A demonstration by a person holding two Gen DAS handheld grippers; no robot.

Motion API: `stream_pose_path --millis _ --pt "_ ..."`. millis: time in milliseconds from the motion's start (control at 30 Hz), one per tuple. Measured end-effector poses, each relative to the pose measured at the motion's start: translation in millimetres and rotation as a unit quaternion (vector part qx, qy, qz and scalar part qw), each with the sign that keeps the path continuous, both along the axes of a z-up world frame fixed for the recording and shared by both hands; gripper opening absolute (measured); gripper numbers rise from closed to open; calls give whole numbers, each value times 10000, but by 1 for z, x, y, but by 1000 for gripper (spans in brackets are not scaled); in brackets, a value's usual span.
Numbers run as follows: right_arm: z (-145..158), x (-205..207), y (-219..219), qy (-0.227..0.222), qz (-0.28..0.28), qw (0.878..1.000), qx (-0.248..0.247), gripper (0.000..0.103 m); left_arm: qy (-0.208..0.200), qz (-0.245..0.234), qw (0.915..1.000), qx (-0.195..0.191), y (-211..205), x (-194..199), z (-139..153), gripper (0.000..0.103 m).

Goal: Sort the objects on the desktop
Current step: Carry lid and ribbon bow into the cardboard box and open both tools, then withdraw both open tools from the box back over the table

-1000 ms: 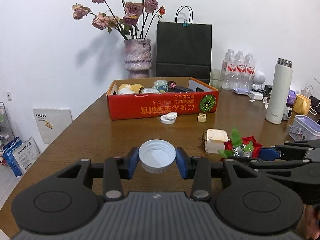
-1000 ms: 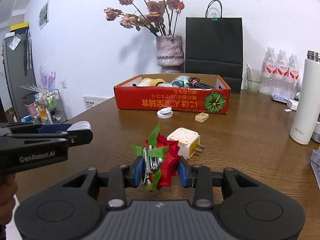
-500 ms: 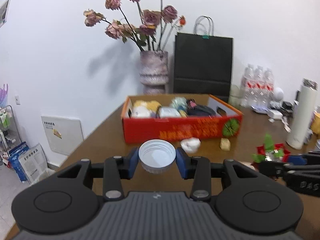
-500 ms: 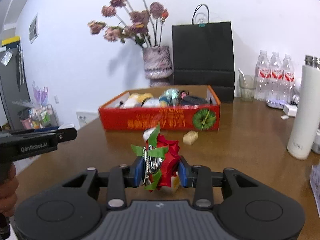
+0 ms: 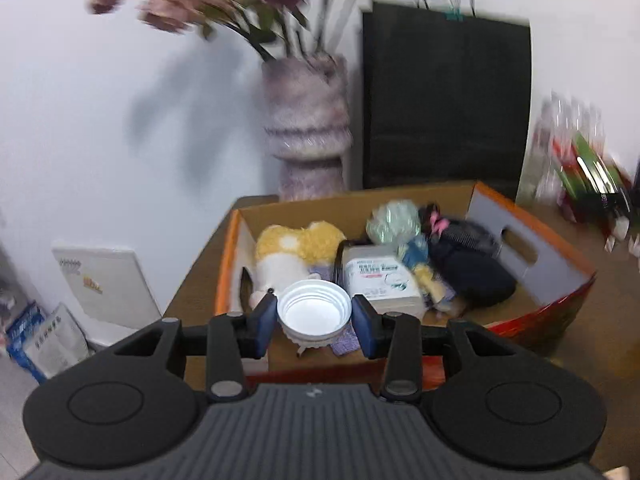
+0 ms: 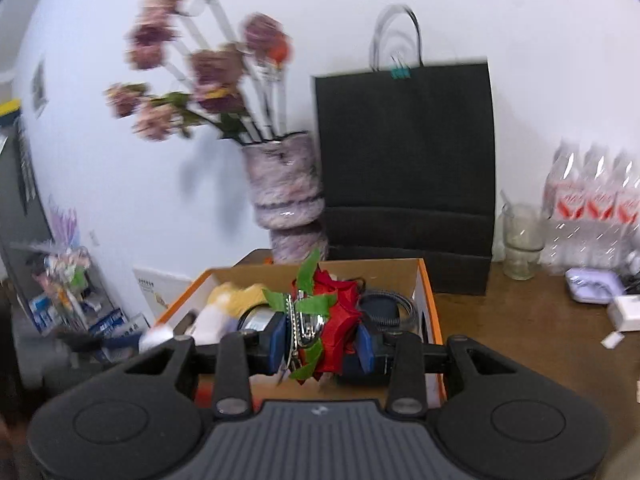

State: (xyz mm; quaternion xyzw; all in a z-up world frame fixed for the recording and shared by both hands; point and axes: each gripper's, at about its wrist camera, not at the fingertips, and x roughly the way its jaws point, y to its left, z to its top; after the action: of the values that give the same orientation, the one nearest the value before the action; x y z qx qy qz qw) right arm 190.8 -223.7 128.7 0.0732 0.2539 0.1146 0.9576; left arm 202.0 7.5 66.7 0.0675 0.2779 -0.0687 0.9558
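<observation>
Hovering over the orange box (image 5: 532, 276), the left gripper (image 5: 314, 316) pinched a white lid (image 5: 314, 312) and the right gripper (image 6: 320, 340) a red flower clip (image 6: 332, 320), ready for dropping in.

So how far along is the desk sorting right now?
Done: the cardboard box already holds a yellow plush, a tin and dark items. In hand: the left gripper grips a white lid, the right gripper a red-and-green clip, both over the box. Left: releasing both; any items remaining on the table are out of view.
</observation>
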Motion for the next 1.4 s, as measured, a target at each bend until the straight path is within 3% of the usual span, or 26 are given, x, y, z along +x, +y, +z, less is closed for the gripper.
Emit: stream_pose_path --millis 200,333,367,467,533,567,633,833,933,1067,1133,1200,1267,1400 --pt "-34 127 -11 1185 -394 9921 128 35 472 -9 9987 184 -4 40 -22 46" --pt "-59 173 -7 1545 -736 9847 -336 40 524 -76 9982 292 -1 36 -22 64" --pt "-63 180 -10 1624 -805 9830 -289 41 554 -77 9979 331 0 36 -19 73" --pt "-62 187 -14 1811 -750 9806 -1 52 455 -95 9987 185 7 33 -4 80" --pt "-51 180 -13 1718 -757 9822 55 64 423 24 9991 51 13 34 8 86" --pt "-43 174 -14 1650 -776 9832 45 66 439 127 9989 -57 16 35 15 96" --pt "-28 165 -16 1593 -764 9843 25 70 513 457 9972 -311 24 36 28 103" --pt "13 116 -9 1556 -372 9871 12 75 965 551 9895 -925 34 20 49 103" --pt "28 82 2 1443 -140 9890 -295 77 1196 707 9854 -982 32 7 52 103" --pt "42 37 12 1171 18 9905 -717 83 1089 621 9874 -963 25 -25 65 103" --pt "40 12 8 993 -24 9922 -756 83 897 563 9895 -981 23 -46 67 103" --pt "32 -24 2 531 -83 9959 -722 83 704 630 9918 -861 19 -69 54 103" --pt "14 -58 -1 217 -116 9972 -704 83 604 755 9926 -740 16 -95 37 103" --pt "-31 -115 -3 53 -6 9987 -510 83 544 644 9933 -789 7 -149 1 103"
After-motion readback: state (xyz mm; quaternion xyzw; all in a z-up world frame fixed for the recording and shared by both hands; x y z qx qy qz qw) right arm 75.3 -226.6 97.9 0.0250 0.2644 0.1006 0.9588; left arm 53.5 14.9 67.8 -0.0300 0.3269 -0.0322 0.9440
